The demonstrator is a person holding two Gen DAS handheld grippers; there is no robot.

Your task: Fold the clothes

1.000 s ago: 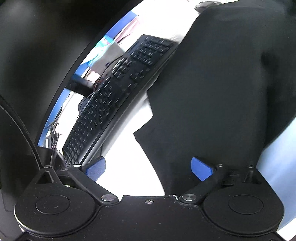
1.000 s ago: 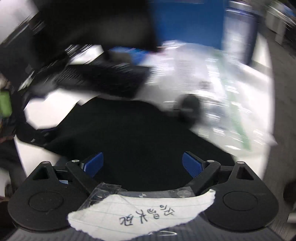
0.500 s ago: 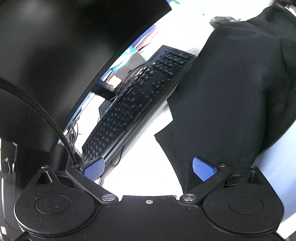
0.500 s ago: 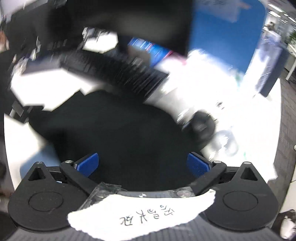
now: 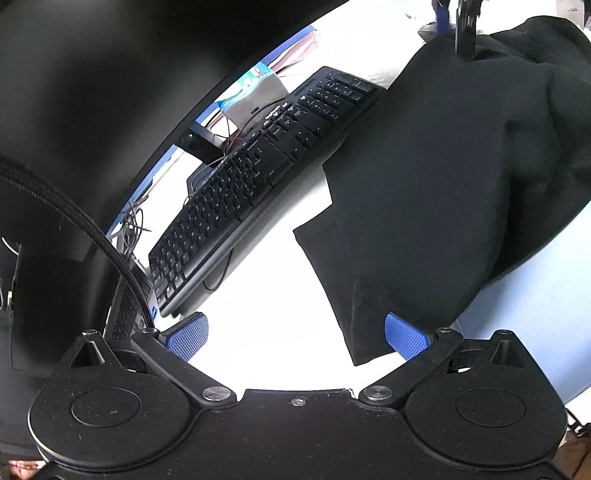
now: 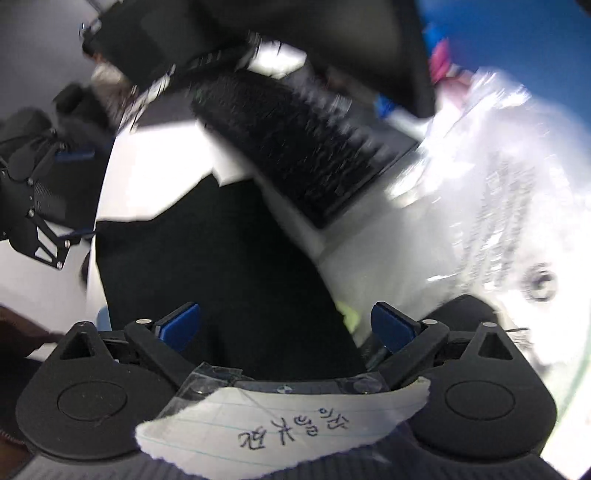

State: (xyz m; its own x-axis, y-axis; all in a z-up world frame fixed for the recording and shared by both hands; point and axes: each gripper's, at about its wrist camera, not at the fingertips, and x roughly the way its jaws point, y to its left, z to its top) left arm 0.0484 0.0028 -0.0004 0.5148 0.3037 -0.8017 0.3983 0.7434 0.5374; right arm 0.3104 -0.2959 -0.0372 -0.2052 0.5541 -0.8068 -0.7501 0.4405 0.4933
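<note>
A black garment [image 5: 436, 192] lies on the white desk, its near corner by my left gripper's right finger. My left gripper [image 5: 295, 334] is open and empty, its fingers apart over bare desk and the garment's edge. The garment also shows in the blurred right wrist view [image 6: 221, 266]. My right gripper [image 6: 286, 325] is open and empty just above the cloth. The left gripper shows in the right wrist view at the far left [image 6: 55, 236]. Part of the right gripper shows at the top of the left wrist view [image 5: 463, 29], over the garment's far edge.
A black keyboard [image 5: 258, 177] lies beside the garment's far-left edge, with cables and a dark curved monitor [image 5: 110, 92] behind it. In the right wrist view the keyboard [image 6: 303, 147] is blurred, with clear plastic packaging [image 6: 498, 192] to its right.
My left gripper has drawn back and lower, showing more keyboard and the garment's corner. My right gripper has swung fast, its view blurred, and now sits closer over the garment.
</note>
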